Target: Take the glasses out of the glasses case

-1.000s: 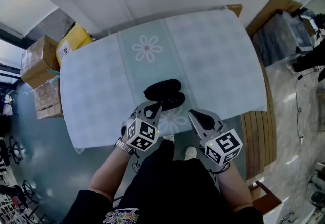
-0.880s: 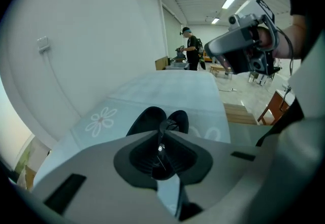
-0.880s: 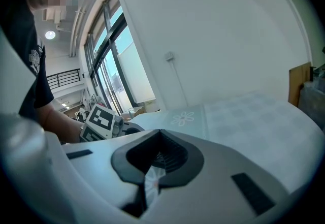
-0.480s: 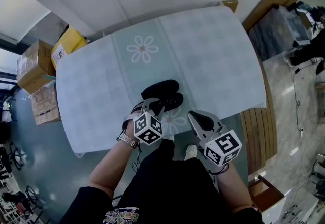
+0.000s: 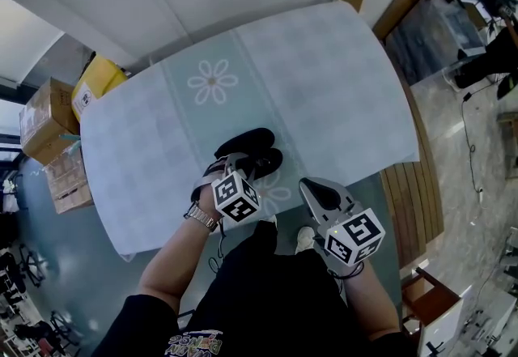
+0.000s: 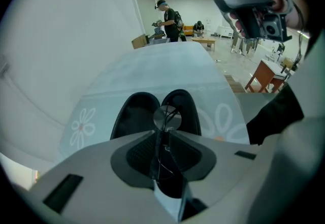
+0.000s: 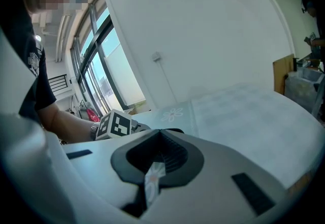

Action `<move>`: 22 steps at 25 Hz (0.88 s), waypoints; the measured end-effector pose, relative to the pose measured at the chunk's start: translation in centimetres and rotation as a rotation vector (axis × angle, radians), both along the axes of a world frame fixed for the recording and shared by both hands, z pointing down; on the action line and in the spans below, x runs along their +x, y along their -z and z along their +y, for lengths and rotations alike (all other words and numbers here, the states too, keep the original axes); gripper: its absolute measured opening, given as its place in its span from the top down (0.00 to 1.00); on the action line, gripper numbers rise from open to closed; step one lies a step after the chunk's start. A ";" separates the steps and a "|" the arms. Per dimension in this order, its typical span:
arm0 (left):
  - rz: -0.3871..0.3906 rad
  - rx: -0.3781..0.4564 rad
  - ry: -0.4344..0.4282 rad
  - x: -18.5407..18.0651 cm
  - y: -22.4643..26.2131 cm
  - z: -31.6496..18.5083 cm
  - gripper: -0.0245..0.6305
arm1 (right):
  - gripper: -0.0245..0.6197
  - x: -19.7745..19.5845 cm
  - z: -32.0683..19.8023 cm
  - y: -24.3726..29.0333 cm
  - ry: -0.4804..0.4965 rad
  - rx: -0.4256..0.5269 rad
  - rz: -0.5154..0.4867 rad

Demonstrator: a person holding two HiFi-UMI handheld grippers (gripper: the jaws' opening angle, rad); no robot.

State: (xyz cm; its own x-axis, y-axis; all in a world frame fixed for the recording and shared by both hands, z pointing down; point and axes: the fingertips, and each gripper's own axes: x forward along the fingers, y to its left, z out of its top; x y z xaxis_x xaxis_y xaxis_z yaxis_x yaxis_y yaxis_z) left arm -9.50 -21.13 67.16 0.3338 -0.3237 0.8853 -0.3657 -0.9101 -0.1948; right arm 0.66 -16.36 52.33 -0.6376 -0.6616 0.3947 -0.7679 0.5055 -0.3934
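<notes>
An open black glasses case (image 5: 243,142) lies on the pale checked tablecloth (image 5: 324,80), near the table's front edge. In the left gripper view its two dark halves (image 6: 133,116) spread out just past the jaws. My left gripper (image 5: 235,163) sits at the case's near side, shut on thin wire-framed glasses (image 6: 166,116); one round lens sticks up above the closed jaws of the left gripper (image 6: 163,129). My right gripper (image 5: 317,189) hovers to the right of the case, off the table's front edge. The right gripper (image 7: 160,134) is shut with nothing in it.
Cardboard boxes (image 5: 44,116) and a yellow box (image 5: 97,80) stand on the floor left of the table. A wooden bench (image 5: 417,201) runs along the right side. People (image 6: 170,14) stand at tables far across the room.
My left gripper has turned and shifted slightly at the case's near edge, its marker cube now higher in the view. The right gripper has kept its place.
</notes>
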 end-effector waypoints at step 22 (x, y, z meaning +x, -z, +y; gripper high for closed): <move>-0.156 -0.028 -0.076 0.1 -1.5 -0.2 0.91 | 0.93 2.0 0.6 -0.8 -0.058 -0.037 -0.037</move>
